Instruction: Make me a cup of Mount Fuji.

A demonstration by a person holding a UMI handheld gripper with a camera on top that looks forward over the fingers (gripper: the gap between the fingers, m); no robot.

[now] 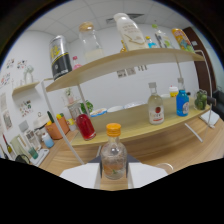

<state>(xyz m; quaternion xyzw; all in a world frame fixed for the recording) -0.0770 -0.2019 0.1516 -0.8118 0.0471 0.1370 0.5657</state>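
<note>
A small clear bottle with an orange cap [113, 156] stands upright between my two pale fingers [82, 175], which press on its sides low down. My gripper [114, 174] is shut on it, and the whole scene looks tilted behind it. Beyond the bottle a two-level wooden shelf [135, 127] carries other drinks: a red-filled bottle [85, 125], a clear bottle with a red label [156, 107] and a blue bottle [182, 102] on the lower board. The lower part of my fingers is hidden.
The upper board [125, 60] holds a black-and-white can [61, 57], a clear jar [91, 42], a white bottle [129, 31] and several more bottles. An orange plant pot [54, 129] sits left of the shelf. A wooden table top [165, 152] lies below.
</note>
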